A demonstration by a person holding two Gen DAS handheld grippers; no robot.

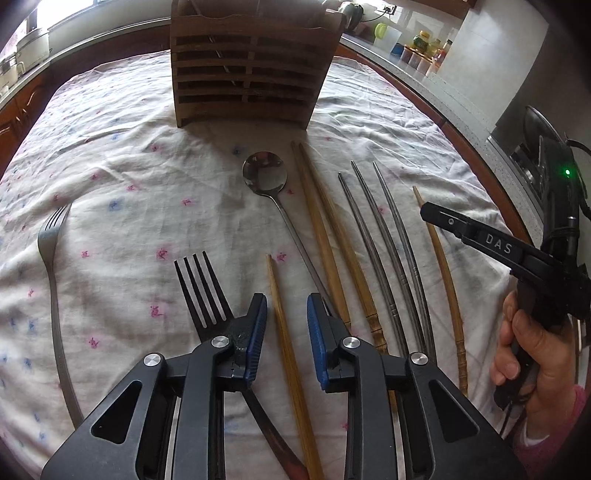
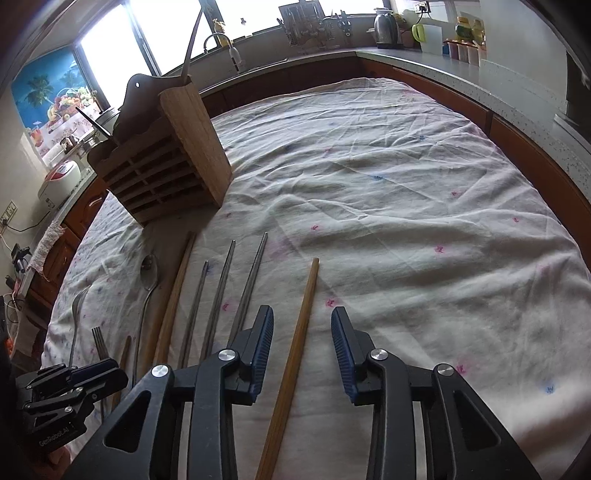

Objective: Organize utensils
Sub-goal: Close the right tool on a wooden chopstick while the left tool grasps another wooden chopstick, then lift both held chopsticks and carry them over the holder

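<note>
My left gripper (image 1: pixel 287 325) is open, low over the cloth, with a single bamboo chopstick (image 1: pixel 281 317) lying between its blue pads, untouched. A dark fork (image 1: pixel 201 291) lies just left of it. A spoon (image 1: pixel 265 172), a bamboo chopstick pair (image 1: pixel 325 236) and three metal chopsticks (image 1: pixel 384 240) lie to its right. My right gripper (image 2: pixel 302 332) is also open and straddles another bamboo chopstick (image 2: pixel 301 325) without pressing it. The slatted wooden utensil holder (image 1: pixel 247 70) (image 2: pixel 166 158) stands upright at the back of the table.
A grey fork (image 1: pixel 51 258) lies at the far left on the flower-print tablecloth (image 2: pixel 406 206). A hand (image 1: pixel 535 350) holds the right gripper's handle. Kitchen counters with jars (image 1: pixel 424 48), a kettle (image 2: pixel 386 29) and a sink tap (image 2: pixel 218 40) ring the table.
</note>
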